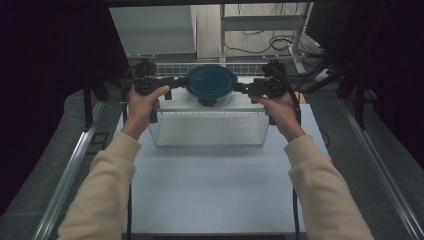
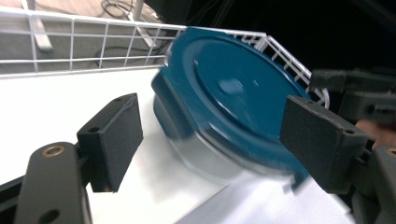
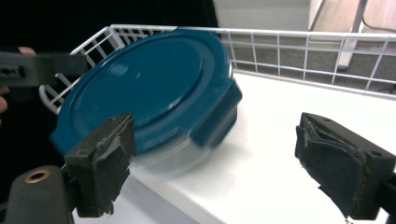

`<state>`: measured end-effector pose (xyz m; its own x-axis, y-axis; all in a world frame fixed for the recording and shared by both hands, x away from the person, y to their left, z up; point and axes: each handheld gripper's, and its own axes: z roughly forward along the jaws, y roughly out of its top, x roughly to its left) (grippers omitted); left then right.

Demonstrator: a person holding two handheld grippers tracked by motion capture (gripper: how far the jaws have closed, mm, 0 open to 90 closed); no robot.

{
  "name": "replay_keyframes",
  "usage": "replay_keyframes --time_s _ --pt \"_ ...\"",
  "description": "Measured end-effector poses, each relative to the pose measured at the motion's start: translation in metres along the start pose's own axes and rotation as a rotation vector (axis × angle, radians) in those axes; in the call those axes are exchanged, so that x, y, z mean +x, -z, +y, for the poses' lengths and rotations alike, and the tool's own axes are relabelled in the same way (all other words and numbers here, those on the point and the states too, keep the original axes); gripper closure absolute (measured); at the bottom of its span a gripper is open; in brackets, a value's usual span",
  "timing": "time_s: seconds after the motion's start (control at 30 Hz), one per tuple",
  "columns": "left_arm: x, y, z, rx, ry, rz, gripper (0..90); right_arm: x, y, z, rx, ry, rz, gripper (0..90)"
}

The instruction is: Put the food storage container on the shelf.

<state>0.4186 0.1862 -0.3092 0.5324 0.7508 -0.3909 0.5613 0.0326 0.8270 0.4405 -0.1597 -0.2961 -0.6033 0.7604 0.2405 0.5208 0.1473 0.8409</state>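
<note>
High view: both sleeves (image 1: 107, 195); gripper views: container (image 2: 233, 107) close up.

Lighting: worktop (image 1: 210, 175) evenly lit from above, surroundings left dark. Motion blur is seen on the blue lid (image 2: 233, 98); soft glare noted.

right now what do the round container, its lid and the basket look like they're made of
Lid: likely plastic, smooth dark teal with a soft sheen and moulded clip tabs. Container body: clear and glossy, glass or hard plastic; blur leaves that open. Basket: thin white wire in a grid, probably coated metal.
</note>
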Motion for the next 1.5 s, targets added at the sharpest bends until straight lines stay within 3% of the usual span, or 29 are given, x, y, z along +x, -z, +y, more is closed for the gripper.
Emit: replay_keyframes --time_s 0.03,0.07,0.2,0.3,0.33,0.37,0.47,0.5,0.53,0.57,0.6,0.63,0.7,0.73,0.87,0.9,0.93,0.97,1.0,1.03,1.13,1.17,1.2,1.23,1.27,1.3,1.4,1.5 --pt "0.0 0.0 0.0 0.0 0.0 0.0 21.3 0.0 0.004 -0.003 -0.008 0.011 0.003 13.6" --pt "-0.007 0.007 -0.006 -0.007 -0.035 -0.002 21.6 -0.001 0.006 -0.006 -0.012 0.014 0.007 14.1" --pt "-0.013 0.014 -0.015 -0.011 -0.045 -0.018 21.9 -0.002 0.016 -0.018 -0.022 0.021 0.037 17.6" --pt "-0.019 0.018 -0.025 0.001 -0.08 0.001 22.0 -0.001 0.023 -0.03 -0.025 0.064 0.045 18.1" --pt "-0.024 0.022 -0.035 0.012 -0.116 0.02 21.9 0.002 0.028 -0.04 -0.031 0.101 0.037 18.1" --pt "-0.024 0.022 -0.035 0.012 -0.116 0.02 22.0 0.002 0.028 -0.04 -0.031 0.101 0.037 18.1" --pt "-0.029 0.031 -0.05 0.011 -0.148 0.025 22.0 0.006 0.04 -0.062 -0.054 0.145 0.027 18.1" --pt "-0.031 0.035 -0.058 0.01 -0.158 0.031 22.0 0.006 0.04 -0.062 -0.054 0.145 0.027 18.1" --pt "-0.032 0.038 -0.065 0.013 -0.166 0.031 22.1 0.01 0.045 -0.078 -0.059 0.162 0.022 18.1" --pt "-0.032 0.04 -0.072 0.014 -0.163 0.029 22.1 0.01 0.045 -0.078 -0.059 0.162 0.022 18.1" --pt "-0.032 0.045 -0.085 0.023 -0.165 0.024 22.0 0.011 0.05 -0.091 -0.064 0.159 0.025 18.1" --pt "-0.032 0.045 -0.085 0.023 -0.165 0.024 22.0 0.011 0.05 -0.091 -0.064 0.159 0.025 18.1" --pt "-0.031 0.049 -0.1 0.029 -0.166 0.016 22.0 0.013 0.054 -0.105 -0.066 0.159 0.023 18.1" --pt "-0.03 0.053 -0.119 0.043 -0.174 0.013 22.0 0.015 0.057 -0.119 -0.063 0.169 0.017 18.1" --pt "-0.029 0.056 -0.149 0.065 -0.191 0.03 21.7 0.019 0.062 -0.144 -0.059 0.188 0.014 18.1" --pt "-0.029 0.056 -0.149 0.065 -0.191 0.03 21.6 0.019 0.062 -0.144 -0.059 0.188 0.014 18.1" --pt "-0.026 0.057 -0.165 0.08 -0.194 0.044 21.6 0.019 0.062 -0.161 -0.036 0.196 0.007 18.1" --pt "-0.026 0.057 -0.165 0.08 -0.194 0.044 21.4 0.019 0.062 -0.161 -0.036 0.196 0.007 18.1" --pt "-0.023 0.056 -0.178 0.092 -0.188 0.053 21.2 0.018 0.06 -0.175 -0.011 0.203 0.004 18.1" --pt "-0.023 0.056 -0.178 0.092 -0.188 0.053 21.2 0.018 0.06 -0.175 -0.011 0.203 0.004 18.1" --pt "-0.015 0.057 -0.202 0.111 -0.148 0.051 20.6 0.016 0.059 -0.201 0.015 0.18 0.004 18.0" --pt "-0.015 0.057 -0.202 0.111 -0.148 0.051 20.6 0.016 0.059 -0.201 0.015 0.18 0.004 18.0" --pt "-0.013 0.057 -0.208 0.115 -0.139 0.052 20.6 0.016 0.058 -0.213 0.031 0.166 0.0 17.7" --pt "-0.012 0.056 -0.212 0.122 -0.131 0.055 20.6 0.016 0.058 -0.213 0.031 0.166 0.0 17.7" --pt "-0.009 0.053 -0.224 0.151 -0.124 0.064 20.6 0.016 0.057 -0.224 0.054 0.164 -0.005 17.4" --pt "-0.009 0.053 -0.224 0.151 -0.124 0.064 20.6 0.015 0.057 -0.232 0.064 0.161 -0.009 17.3" --pt "-0.005 0.046 -0.246 0.18 -0.106 0.086 20.8 0.013 0.057 -0.247 0.082 0.159 -0.032 17.3" --pt "-0.004 0.041 -0.253 0.206 -0.1 0.085 20.9 0.011 0.056 -0.255 0.093 0.152 -0.043 17.3"
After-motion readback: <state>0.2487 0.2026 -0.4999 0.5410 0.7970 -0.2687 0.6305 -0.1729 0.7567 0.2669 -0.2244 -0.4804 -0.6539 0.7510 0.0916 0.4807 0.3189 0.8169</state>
